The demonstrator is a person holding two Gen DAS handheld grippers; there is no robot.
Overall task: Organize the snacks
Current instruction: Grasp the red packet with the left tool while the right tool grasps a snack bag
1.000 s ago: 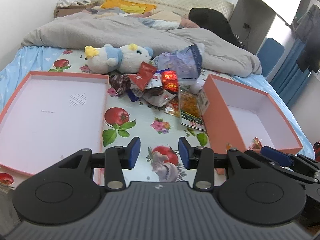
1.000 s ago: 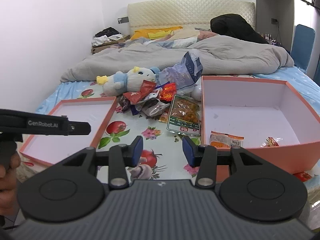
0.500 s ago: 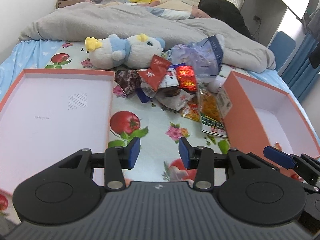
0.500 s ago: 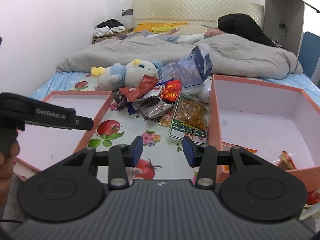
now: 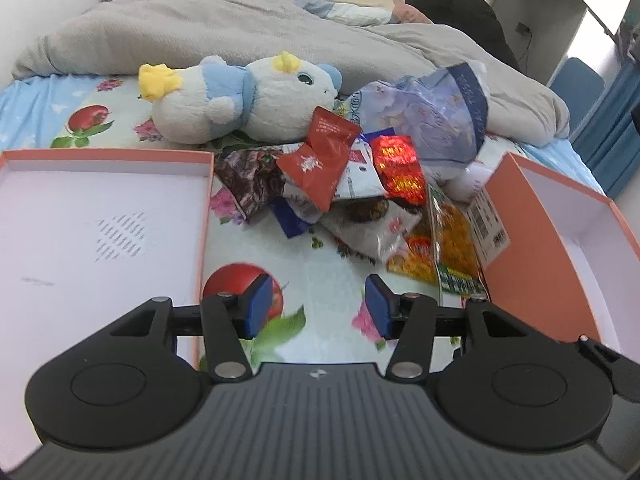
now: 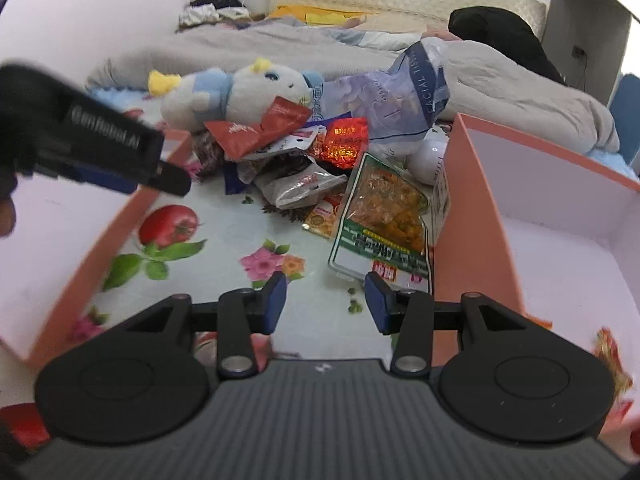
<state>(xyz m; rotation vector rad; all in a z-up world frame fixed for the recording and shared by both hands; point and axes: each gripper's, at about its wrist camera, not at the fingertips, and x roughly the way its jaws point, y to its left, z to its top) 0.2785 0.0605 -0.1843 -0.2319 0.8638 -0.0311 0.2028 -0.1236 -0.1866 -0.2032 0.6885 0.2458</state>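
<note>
Left gripper (image 5: 316,306) jaws apart and empty at lower centre, snack pile (image 5: 340,184) above it mid-frame between two boxes, right gripper (image 6: 325,301) likewise parted and empty, orange pack (image 6: 384,216) just above its right finger, plush (image 5: 240,100) behind pile.

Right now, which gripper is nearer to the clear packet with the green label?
Right. The right gripper sits just short of the green-label packet, its right finger almost at the packet's near edge. The left gripper is farther to the packet's left.
</note>
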